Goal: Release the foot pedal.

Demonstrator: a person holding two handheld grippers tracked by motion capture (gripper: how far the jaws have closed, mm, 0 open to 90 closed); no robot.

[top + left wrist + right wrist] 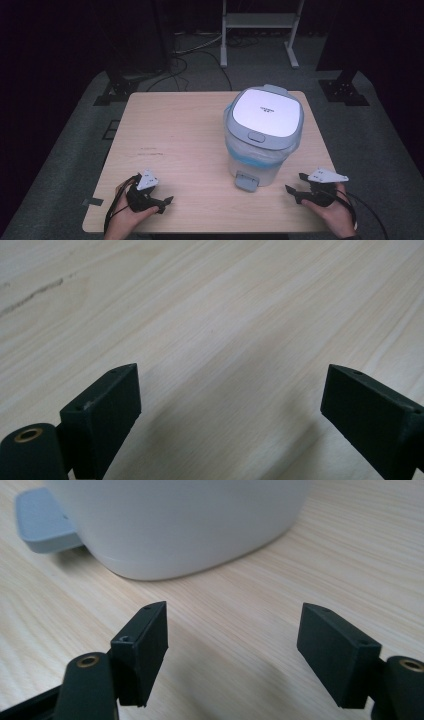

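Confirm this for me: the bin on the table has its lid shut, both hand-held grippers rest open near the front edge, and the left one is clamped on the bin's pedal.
Not quite. The left hand-held gripper is clamped on nothing: the left gripper view shows its jaws wide apart over bare table. In the high view the bin has its lid shut, its pedal untouched, and the right hand-held gripper is also open.

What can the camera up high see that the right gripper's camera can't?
The high view alone shows the bin's closed white lid, the blue bag edge under it, the left gripper and both hands. It also takes in the floor and a white frame behind the table.

The right gripper view alone shows, up close, the wide gap between its own black fingers, with nothing in it.

Both show the bin's pale body, its grey foot pedal, the wooden table, and the right gripper, open.
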